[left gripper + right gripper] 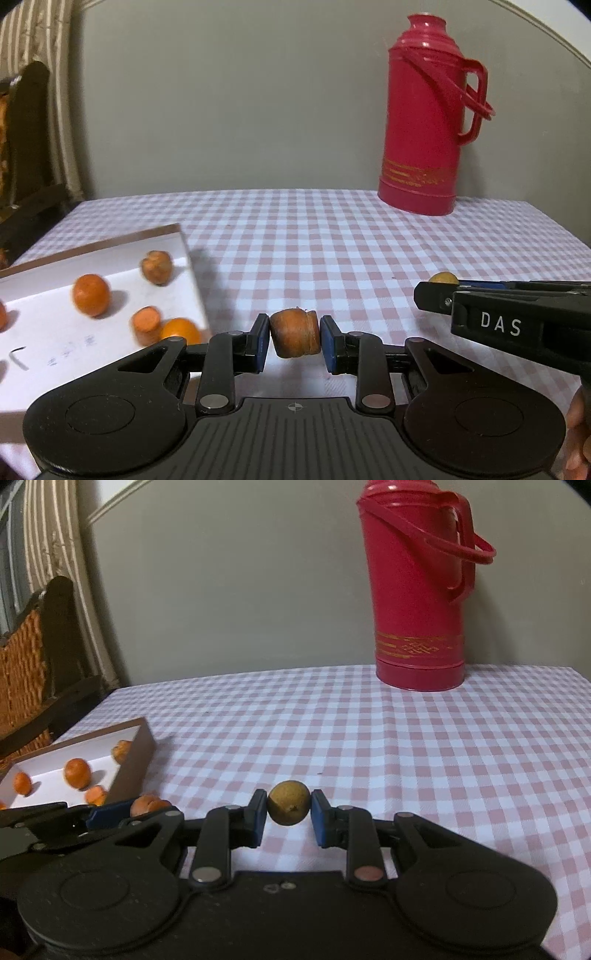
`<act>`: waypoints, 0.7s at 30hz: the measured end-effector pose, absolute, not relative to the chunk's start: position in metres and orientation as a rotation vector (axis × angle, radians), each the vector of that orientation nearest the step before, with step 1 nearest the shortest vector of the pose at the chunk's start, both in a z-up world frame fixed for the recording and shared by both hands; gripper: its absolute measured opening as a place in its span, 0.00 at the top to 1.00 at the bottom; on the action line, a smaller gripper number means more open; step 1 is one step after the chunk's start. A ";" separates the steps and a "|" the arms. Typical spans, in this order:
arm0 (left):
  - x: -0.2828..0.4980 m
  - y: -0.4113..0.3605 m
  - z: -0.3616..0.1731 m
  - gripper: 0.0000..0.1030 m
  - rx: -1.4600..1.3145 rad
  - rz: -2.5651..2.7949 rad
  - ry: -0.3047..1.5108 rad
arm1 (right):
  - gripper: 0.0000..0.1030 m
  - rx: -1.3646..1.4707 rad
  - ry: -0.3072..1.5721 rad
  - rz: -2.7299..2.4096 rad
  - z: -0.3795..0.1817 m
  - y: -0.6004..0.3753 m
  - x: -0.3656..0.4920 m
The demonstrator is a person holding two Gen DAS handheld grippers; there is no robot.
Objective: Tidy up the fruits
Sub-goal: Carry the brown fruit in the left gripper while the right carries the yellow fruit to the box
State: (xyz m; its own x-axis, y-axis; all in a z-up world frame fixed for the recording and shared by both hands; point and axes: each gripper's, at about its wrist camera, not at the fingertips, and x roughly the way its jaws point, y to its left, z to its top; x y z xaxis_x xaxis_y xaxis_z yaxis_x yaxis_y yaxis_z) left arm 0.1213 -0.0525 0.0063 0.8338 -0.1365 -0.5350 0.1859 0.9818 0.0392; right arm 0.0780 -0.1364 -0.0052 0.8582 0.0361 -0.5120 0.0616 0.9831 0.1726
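My left gripper (294, 338) is shut on a brownish-orange fruit (294, 333) and holds it above the checked tablecloth, just right of the white box (110, 236). The box holds several orange fruits (91, 295). My right gripper (289, 808) is shut on a small round yellow-brown fruit (289, 802). In the left wrist view the right gripper (436, 291) reaches in from the right with that fruit (444, 277) at its tip. In the right wrist view the left gripper (125, 812) with its fruit (146, 805) sits at the left, next to the box (136, 753).
A tall red thermos (424, 122) stands at the back right of the table, also in the right wrist view (417, 590). A wicker chair (26, 672) stands off the table's left edge. A grey wall lies behind the pink-checked table (332, 236).
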 end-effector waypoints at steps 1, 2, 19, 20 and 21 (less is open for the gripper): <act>0.118 -0.049 0.008 0.71 0.086 -0.166 0.556 | 0.84 0.186 0.535 -0.005 -0.004 -0.132 0.074; 0.113 -0.044 0.010 0.71 0.080 -0.160 0.550 | 0.84 0.186 0.530 0.003 -0.003 -0.128 0.071; 0.060 0.067 0.040 0.71 0.005 0.017 0.422 | 0.84 0.151 0.363 0.234 0.018 -0.035 0.053; 0.059 0.075 0.041 0.71 0.000 0.035 0.413 | 0.84 0.160 0.349 0.251 0.019 -0.030 0.054; 0.059 0.081 0.041 0.71 -0.003 0.050 0.409 | 0.84 0.164 0.339 0.264 0.020 -0.025 0.055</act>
